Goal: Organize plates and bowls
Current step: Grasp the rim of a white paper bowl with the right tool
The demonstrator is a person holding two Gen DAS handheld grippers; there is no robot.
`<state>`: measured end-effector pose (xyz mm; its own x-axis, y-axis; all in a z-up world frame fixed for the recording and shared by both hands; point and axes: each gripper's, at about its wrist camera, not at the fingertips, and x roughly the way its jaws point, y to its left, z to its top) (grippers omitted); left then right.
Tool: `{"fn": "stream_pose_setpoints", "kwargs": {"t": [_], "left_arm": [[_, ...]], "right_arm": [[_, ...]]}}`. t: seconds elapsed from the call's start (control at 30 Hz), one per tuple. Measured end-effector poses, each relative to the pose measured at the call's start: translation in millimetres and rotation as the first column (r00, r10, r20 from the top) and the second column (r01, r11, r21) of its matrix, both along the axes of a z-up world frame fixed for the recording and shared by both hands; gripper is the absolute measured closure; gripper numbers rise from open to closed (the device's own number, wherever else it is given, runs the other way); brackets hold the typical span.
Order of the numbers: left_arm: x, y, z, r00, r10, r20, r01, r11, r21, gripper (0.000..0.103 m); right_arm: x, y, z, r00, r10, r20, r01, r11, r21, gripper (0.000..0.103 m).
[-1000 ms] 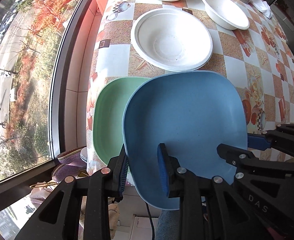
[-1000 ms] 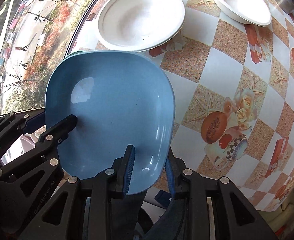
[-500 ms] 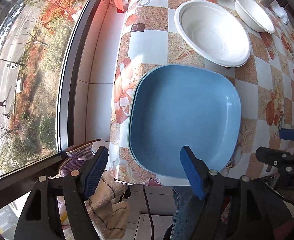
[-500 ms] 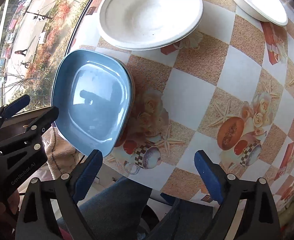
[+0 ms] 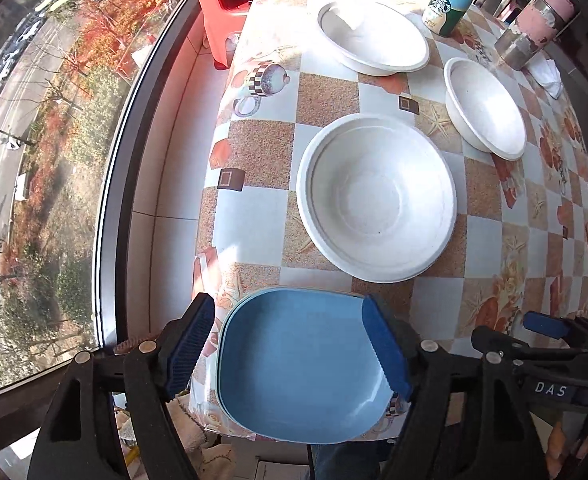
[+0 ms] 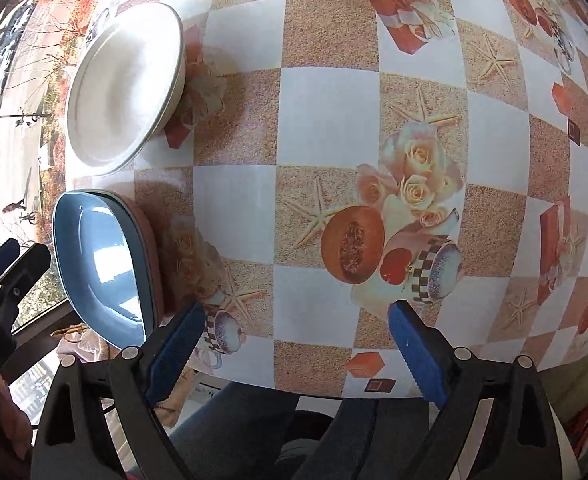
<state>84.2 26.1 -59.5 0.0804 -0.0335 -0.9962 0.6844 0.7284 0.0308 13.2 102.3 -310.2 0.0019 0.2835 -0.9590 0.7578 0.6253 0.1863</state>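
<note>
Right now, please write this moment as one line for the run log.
left gripper: open, empty | right gripper: open, empty | blue plate: stacked at table edge | three white bowls: unstacked

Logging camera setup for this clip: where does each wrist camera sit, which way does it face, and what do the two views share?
Left wrist: on the left gripper, looking down along its open fingers at the blue plate near the table edge, white bowls beyond; the right gripper shows at lower right.
Right wrist: on the right gripper, open over the patterned tablecloth; the left gripper and jeans show.
Shared: the blue plate and nearest white bowl.
</note>
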Motion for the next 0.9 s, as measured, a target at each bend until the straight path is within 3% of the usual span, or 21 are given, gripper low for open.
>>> {"fn": "stream_pose_setpoints", "kwargs": {"t": [0.23,0.6,0.63,0.67,0.73,0.8,0.83,0.9], "left_arm": [[33.0,-23.8,-21.7,0.998,0.055,0.017,-0.055,0.998,0.042,0.024],[43.7,-56.1,-69.9,0.998,0.043,0.053,-0.050,0.989,0.141,0.024],[43.5,-56.6,-73.1,0.998,0.050,0.043,-0.056,0.988,0.142,0.030],[42.8,-58.0,-75.7,0.998,0.057,0.029,-0.060,0.989,0.137,0.035],[39.3,-60.0,-79.1,0.998,0.066,-0.016,-0.064,0.992,0.113,0.057],[33.0,-62.9,-77.6,0.997,0.070,-0.045,-0.066,0.994,0.088,0.073],[27.8,-66.0,-76.8,0.997,0.063,-0.049,-0.059,0.994,0.093,0.074],[14.6,-73.7,-76.4,0.998,0.033,-0.055,-0.027,0.994,0.109,0.075]], "right_arm": [[56.8,-38.3,11.1,0.993,-0.060,0.101,0.067,0.995,-0.073,0.009],[103.0,-43.0,-22.6,0.992,-0.090,0.090,0.096,0.993,-0.066,0.009],[104.6,-41.6,-28.0,0.993,-0.082,0.089,0.087,0.994,-0.064,0.009],[109.5,-40.6,-31.0,0.994,-0.072,0.087,0.077,0.995,-0.063,0.012],[115.2,-41.2,-37.7,0.993,-0.067,0.094,0.072,0.996,-0.053,0.024],[115.1,-36.5,-42.1,0.990,-0.086,0.113,0.087,0.996,-0.003,0.044],[115.9,-37.1,-44.7,0.987,-0.099,0.128,0.097,0.995,0.028,0.049],[118.2,-33.4,-47.4,0.983,-0.099,0.158,0.087,0.993,0.076,0.071]]}}
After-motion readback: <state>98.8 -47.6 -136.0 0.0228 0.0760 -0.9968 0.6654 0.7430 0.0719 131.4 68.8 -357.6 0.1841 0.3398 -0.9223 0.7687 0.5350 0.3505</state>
